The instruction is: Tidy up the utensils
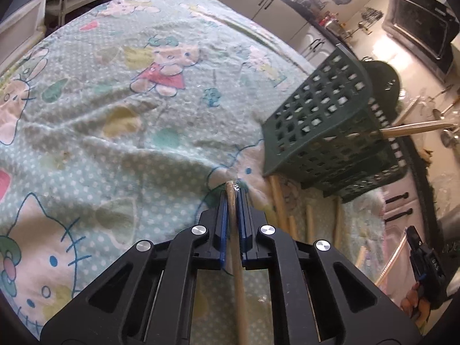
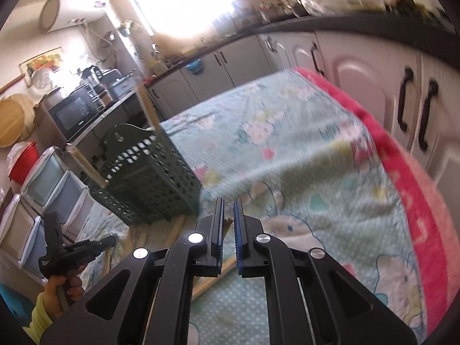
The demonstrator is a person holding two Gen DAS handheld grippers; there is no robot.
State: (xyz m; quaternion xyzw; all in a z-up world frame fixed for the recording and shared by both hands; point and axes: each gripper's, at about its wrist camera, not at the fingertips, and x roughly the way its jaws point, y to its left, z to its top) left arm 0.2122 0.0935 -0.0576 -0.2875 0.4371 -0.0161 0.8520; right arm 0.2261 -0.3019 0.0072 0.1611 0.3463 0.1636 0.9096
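The left gripper [image 1: 233, 191] jaws pinch a wooden stick [image 1: 237, 258]; the right gripper's [image 2: 228, 210] pinch another stick [image 2: 229, 223], basket [image 2: 149, 172] beyond.

Basket [image 1: 325, 120] on blanket [image 1: 115, 115]; wooden sticks [image 1: 280, 204] beside basket, one inside.

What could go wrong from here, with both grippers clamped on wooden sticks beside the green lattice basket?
1. The left gripper pinches its thin wooden stick only near the tip, so the stick may pivot or slip.
2. The green lattice basket lies tipped on the soft patterned cloth; a push could shift it.
3. The right gripper holds another stick in a blurred view, which could hamper aiming.
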